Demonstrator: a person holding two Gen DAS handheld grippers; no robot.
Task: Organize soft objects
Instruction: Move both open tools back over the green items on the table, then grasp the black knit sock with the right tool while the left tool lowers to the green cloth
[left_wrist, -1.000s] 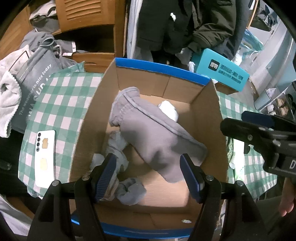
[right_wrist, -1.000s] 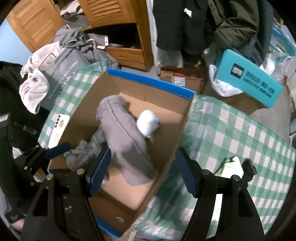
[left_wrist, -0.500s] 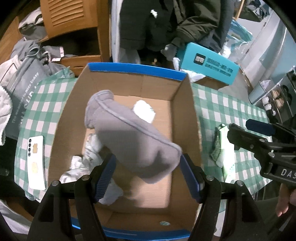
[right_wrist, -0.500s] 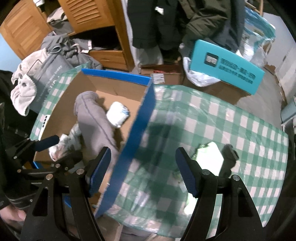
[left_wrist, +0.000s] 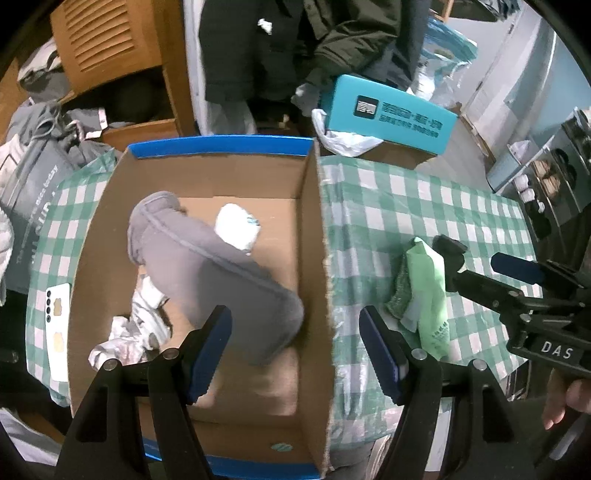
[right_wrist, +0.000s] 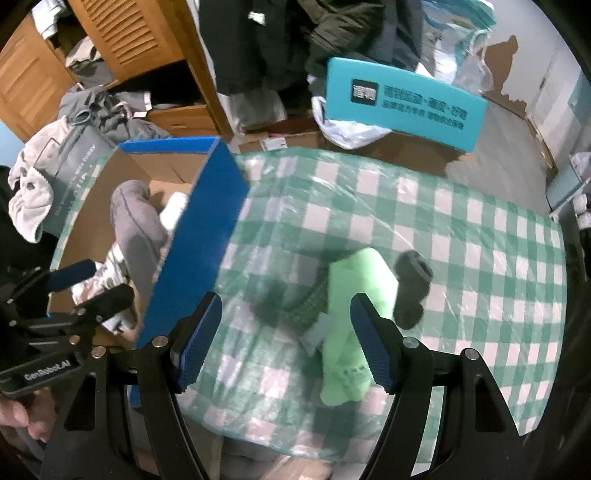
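An open cardboard box (left_wrist: 314, 236) with blue rims stands on the left of a green checked table. In it lie a grey garment (left_wrist: 218, 273), a white rolled sock (left_wrist: 236, 225) and a pale crumpled cloth (left_wrist: 133, 328). My left gripper (left_wrist: 295, 343) is open and empty above the box's right wall. A light green cloth (right_wrist: 354, 306) over a dark green knit piece (right_wrist: 306, 306) lies on the table, with a black rolled sock (right_wrist: 412, 288) beside it. My right gripper (right_wrist: 284, 339) is open and empty, just above and left of the green cloth.
A white phone (left_wrist: 57, 332) lies on the table left of the box. A teal box (right_wrist: 402, 103) and a white plastic bag (right_wrist: 343, 129) sit behind the table. Wooden cabinets, hanging dark coats and piled clothes (right_wrist: 92, 110) fill the back and left.
Both grippers have moved right. The right gripper left the box and now hangs over the table by the green cloth. The left gripper shifted to the box's right wall.
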